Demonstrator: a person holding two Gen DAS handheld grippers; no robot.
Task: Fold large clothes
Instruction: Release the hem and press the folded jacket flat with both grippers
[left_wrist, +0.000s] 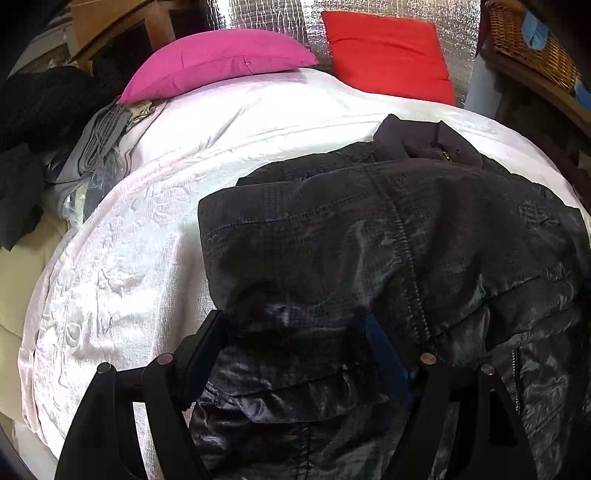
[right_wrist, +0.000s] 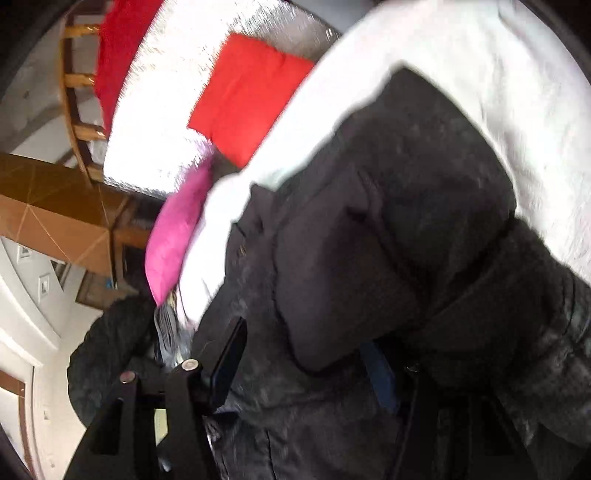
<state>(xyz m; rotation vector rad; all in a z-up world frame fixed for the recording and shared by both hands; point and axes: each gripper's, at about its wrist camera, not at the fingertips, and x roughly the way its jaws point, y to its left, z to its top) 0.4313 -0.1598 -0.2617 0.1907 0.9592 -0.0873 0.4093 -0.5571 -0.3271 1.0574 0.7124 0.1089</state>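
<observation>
Quilted white bedspread (left_wrist: 122, 258), shiny dark puffy jacket (left_wrist: 369, 251), pink cushion (left_wrist: 218, 62)

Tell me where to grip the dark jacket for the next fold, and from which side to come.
Grip the jacket at its near hem corners, coming from the near edge of the bed. It lies flat with the collar far off toward the red pillow, so the hem is the closest loose edge. Both the left gripper and the right gripper already straddle fabric there, jaws apart.

Left gripper (left_wrist: 295, 332) and right gripper (right_wrist: 306, 350): fingers spread wide, right one rolled sideways.
</observation>
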